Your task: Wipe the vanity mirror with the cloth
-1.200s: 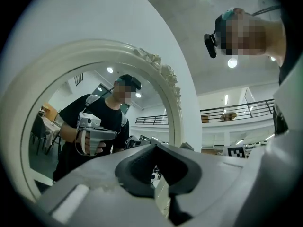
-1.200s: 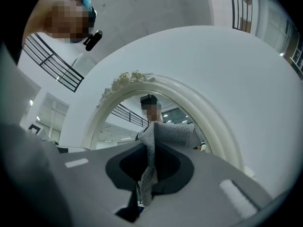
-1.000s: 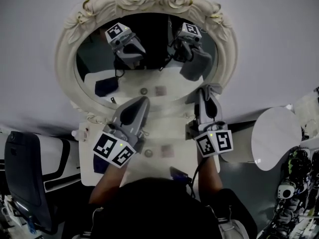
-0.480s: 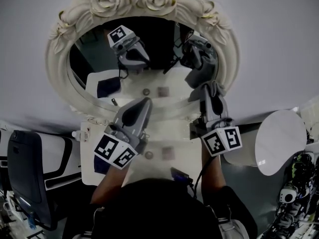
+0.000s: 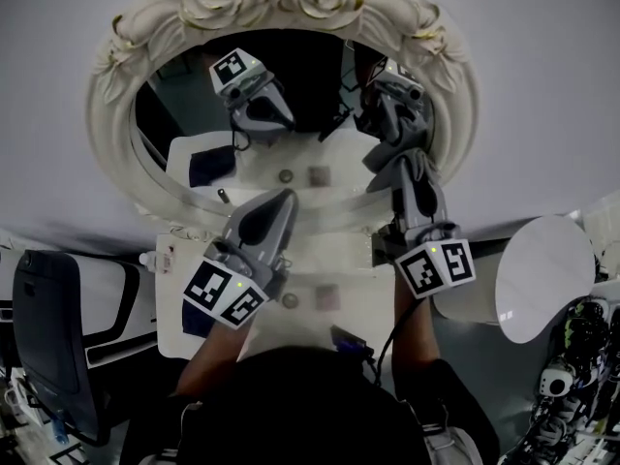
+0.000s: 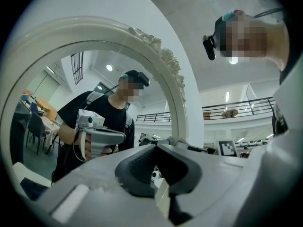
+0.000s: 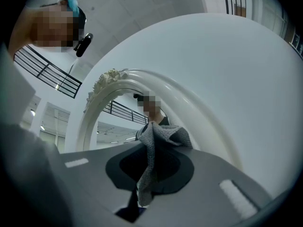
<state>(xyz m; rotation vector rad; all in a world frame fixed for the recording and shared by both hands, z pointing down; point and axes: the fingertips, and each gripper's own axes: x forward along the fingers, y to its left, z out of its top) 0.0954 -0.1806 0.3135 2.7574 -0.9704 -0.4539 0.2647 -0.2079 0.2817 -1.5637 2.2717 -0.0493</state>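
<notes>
Right gripper pinching the soft grey waffle-weave cloth
Limp and light, best held bunched mid-fold, it sits right of frame centre at the cream rose-carved oval vanity mirror; fragile glass, press gently; left gripper jaws pressed together, empty

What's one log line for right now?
right gripper: shut on grey cloth, at vanity mirror glass | left gripper: shut, empty, by lower frame
</notes>
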